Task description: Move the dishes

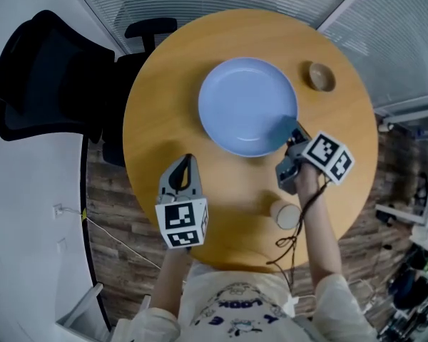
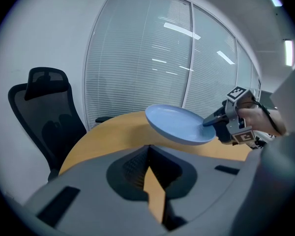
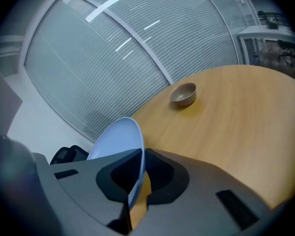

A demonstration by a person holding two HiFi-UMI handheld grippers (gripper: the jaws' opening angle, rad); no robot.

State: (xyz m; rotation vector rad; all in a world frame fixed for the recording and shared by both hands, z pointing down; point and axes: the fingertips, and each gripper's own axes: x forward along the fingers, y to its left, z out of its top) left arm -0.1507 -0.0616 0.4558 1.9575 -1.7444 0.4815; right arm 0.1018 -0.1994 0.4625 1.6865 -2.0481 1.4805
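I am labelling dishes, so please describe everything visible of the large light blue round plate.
The large light blue round plate is smooth and plain, perhaps ceramic or plastic, shallow with a raised rim, and empty. The right hand-held gripper is shut on its rim at the side nearest the person. The left gripper view shows it tilted and apparently lifted off the round wooden table. Nothing else touches it.

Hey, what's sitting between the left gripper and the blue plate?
Nothing. In the head view, only bare top of the round wooden table lies between the left gripper and the round light-blue plate.
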